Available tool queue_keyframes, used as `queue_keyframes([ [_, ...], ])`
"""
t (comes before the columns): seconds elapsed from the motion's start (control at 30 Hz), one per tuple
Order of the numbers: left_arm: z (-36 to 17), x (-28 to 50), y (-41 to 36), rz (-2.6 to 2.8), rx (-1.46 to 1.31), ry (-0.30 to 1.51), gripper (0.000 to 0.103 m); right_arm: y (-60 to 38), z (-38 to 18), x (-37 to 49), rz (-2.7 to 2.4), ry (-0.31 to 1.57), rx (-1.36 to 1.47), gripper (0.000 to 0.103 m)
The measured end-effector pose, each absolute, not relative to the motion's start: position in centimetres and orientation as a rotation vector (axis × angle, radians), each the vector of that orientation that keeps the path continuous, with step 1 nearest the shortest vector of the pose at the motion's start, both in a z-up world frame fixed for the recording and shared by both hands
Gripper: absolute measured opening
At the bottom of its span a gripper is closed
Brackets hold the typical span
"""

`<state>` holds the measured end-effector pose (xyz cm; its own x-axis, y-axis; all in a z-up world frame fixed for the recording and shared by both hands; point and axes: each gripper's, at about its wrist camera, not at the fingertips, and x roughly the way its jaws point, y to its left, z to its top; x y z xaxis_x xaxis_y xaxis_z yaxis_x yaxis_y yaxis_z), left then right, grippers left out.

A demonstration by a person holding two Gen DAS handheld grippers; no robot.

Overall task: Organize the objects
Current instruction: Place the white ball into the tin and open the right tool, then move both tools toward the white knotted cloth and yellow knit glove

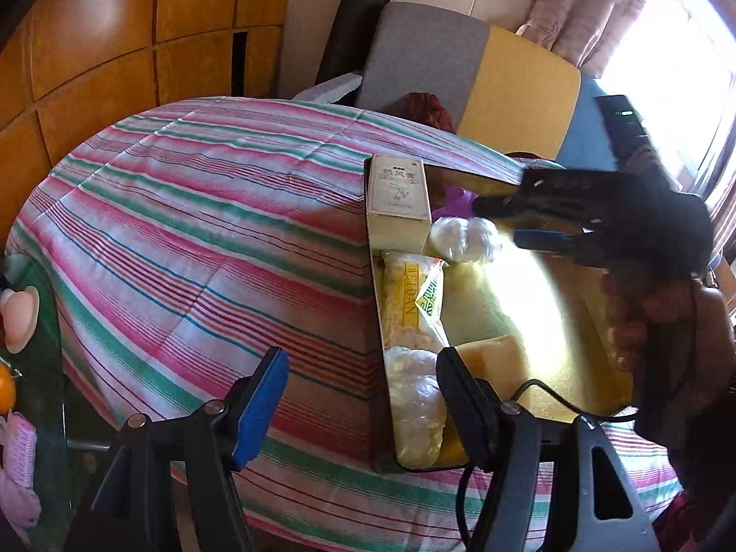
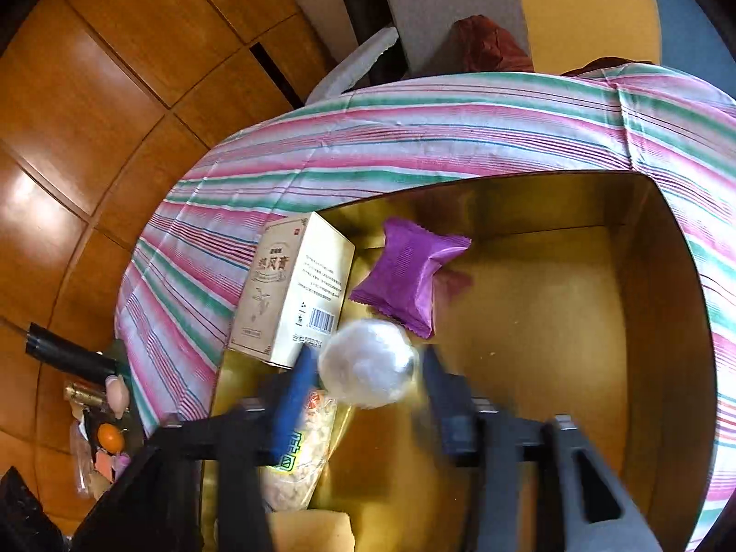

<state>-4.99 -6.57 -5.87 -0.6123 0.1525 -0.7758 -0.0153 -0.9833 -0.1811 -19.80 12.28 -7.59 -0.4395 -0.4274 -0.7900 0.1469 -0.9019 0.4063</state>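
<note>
Straddling a white ball (image 2: 368, 361) of crinkly, wrapped stuff, the right gripper (image 2: 368, 382) has its fingers spread, a blue pad (image 2: 292, 407) on one side and a dark finger on the other; motion blur makes it hard to say whether either pad touches the ball. The ball lies in a gold tin (image 2: 662, 322) with smooth, shiny walls. Just beyond it sit a purple pillow-shaped packet (image 2: 409, 276) with crimped ends and a cream carton (image 2: 285, 290), upright against the tin's left wall. A clear bag (image 2: 303, 451) of pale flakes lies below the ball.

The left gripper (image 1: 363, 395) hangs with fingers wide apart and nothing between them, over the tin's near left corner (image 1: 386, 414). One ribbed blue pad (image 1: 260, 407) is above the striped cloth (image 1: 184, 230), soft and quilted. Inside that corner lie a crumpled clear wrapper (image 1: 414, 395) and a pale yellow block (image 1: 497, 359).
</note>
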Motion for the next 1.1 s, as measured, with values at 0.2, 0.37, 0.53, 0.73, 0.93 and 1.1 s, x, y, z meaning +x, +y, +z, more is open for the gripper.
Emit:
queue_keyframes([
  [0.2,-5.7,-4.8,-6.3,2.738,-1.325,-0.216,0.067,14.4,-5.5,-17.8,-2.441,-0.376,1.340,0.071],
  [0.37,-5.1,-4.5,-6.1,2.751,-1.297,-0.212,0.067,17.4,-3.3,-15.0,-2.471,-0.368,1.280,0.079],
  [0.53,-4.9,-4.1,-5.4,2.729,-1.303,-0.213,0.067,21.2,-2.1,-10.9,-2.496,-0.333,1.249,0.088],
  [0.73,-4.5,-3.5,-3.0,2.679,-1.279,-0.147,0.067,27.6,-2.5,-7.2,-2.612,-0.328,1.309,0.093],
  [0.93,-3.5,-3.4,-0.4,2.638,-1.238,-0.060,0.067,36.2,-2.3,-4.3,-2.796,-0.424,1.348,0.094],
  [1.1,-2.2,-3.4,3.1,2.571,-1.182,0.014,0.067,45.6,-1.2,-0.9,-3.070,-0.656,1.308,0.098],
])
